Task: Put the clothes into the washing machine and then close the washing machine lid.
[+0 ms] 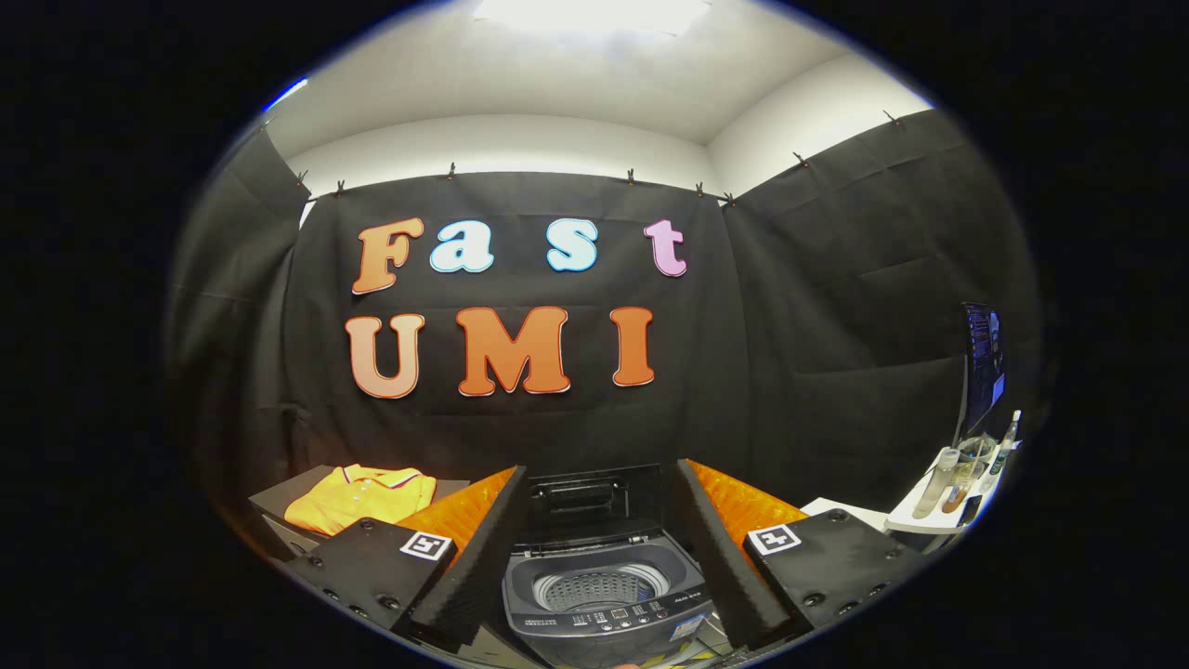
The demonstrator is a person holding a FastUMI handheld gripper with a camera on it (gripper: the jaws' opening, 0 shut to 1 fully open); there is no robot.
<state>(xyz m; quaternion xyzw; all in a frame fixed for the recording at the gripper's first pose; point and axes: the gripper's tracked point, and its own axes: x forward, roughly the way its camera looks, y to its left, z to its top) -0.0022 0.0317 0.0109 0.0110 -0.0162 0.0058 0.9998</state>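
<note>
Between the hand-held gripper's (599, 520) spread, empty fingers, the washing machine (608, 595) stands lid-up, its base cut off.

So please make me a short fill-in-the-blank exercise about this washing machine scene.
1. The lid of the washing machine is ____.
2. The shirt lying beside the machine is ____ in colour.
3. The gripper has its fingers ____, with the machine between them.

Missing words: open; orange; open
</note>
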